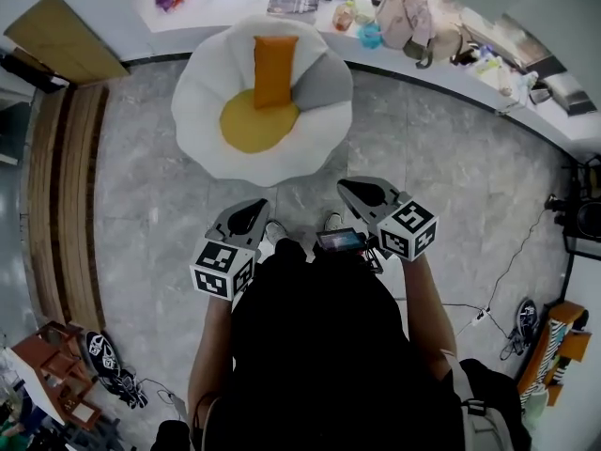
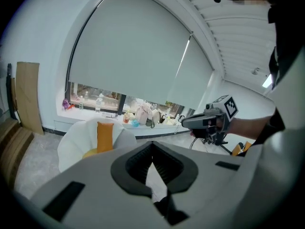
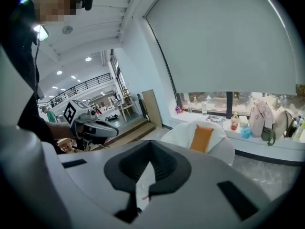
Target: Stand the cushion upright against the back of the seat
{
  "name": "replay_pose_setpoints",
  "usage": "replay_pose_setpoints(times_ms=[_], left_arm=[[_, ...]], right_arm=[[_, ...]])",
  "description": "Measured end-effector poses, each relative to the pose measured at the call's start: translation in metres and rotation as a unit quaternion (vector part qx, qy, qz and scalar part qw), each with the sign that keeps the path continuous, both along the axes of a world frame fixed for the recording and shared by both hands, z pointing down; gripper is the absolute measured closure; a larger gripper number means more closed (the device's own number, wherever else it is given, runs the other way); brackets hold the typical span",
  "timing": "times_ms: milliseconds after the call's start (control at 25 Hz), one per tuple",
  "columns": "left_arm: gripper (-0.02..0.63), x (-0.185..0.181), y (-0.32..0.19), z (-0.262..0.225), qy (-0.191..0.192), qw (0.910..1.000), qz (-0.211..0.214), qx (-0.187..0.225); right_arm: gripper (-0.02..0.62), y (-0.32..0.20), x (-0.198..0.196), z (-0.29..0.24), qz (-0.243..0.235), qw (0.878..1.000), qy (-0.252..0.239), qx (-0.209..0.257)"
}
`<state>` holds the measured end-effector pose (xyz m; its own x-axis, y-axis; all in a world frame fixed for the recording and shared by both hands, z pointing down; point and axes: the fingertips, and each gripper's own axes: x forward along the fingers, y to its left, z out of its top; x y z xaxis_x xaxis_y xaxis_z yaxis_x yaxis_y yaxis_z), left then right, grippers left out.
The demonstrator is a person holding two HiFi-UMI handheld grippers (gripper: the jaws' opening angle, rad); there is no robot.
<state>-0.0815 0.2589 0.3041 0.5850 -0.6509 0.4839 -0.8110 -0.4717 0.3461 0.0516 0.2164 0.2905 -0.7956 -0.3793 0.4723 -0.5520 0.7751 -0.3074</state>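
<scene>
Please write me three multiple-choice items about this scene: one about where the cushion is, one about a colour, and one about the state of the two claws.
1. Where is the cushion?
A. flat on the floor
B. upright against the back of the chair
C. on the windowsill

2. What colour is the seat pad of the chair?
A. yellow
B. blue
C. black

3. How are the left claw and the right claw?
A. both shut and empty
B. both gripping the cushion
C. one wide open

Answers:
1 B: it stands on end on the seat pad against the white back.
2 A: a yellow disc lies among the white petals.
3 A: each gripper view shows the jaws together with nothing between them, away from the chair.
</scene>
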Motion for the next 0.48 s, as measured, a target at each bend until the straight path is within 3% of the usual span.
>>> replay_pose_setpoints(times_ms=[480], left_arm=[[0.594,0.060,-0.018,-0.008,-0.004,0.9995,0.029,0.015]], right_arm=[[0.578,-0.001,0.036,0.001,-0.002,1.000,-0.018,-0.008]])
